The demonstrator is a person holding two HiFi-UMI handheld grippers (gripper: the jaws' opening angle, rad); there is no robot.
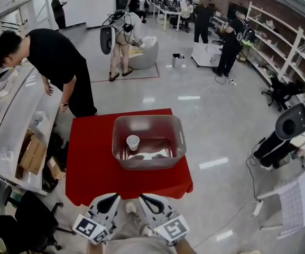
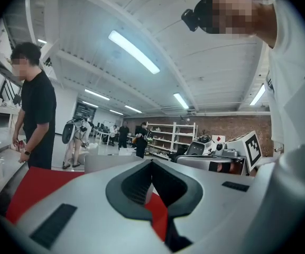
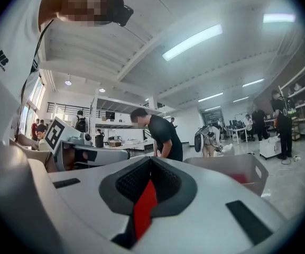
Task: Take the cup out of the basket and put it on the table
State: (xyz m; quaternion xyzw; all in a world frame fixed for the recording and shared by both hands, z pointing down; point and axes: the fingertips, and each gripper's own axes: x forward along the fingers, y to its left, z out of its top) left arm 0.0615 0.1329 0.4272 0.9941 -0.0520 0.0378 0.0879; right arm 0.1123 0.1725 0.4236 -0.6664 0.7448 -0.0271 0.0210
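Well to the left of the basket (image 1: 181, 142), a person in a black top (image 1: 52, 57) bends forward, away from your work.

Your left claw (image 1: 112, 196) hangs on the near side of the basket, in line with its left end and apart from it. In the left gripper view its jaws are clenched tip to tip with nothing between them; only the red cloth shows through the gap behind the tips.

The basket is a translucent grey tub standing on the red-covered counter (image 1: 91, 163), in the counter's right half. The cup (image 1: 133, 142) sits inside the basket, in the left part of its floor. It is white, upright, mouth up, and nothing touches it.

Your right claw (image 1: 144, 197) sits just beside the left one, also on the near side of the basket and about level with the basket's middle. It too is clenched and empty, jaw tips meeting. From the right gripper view the basket lies ahead and to the right of the tips.

Far to the right of the basket, a white-and-black machine (image 1: 289, 128) stands on the floor.
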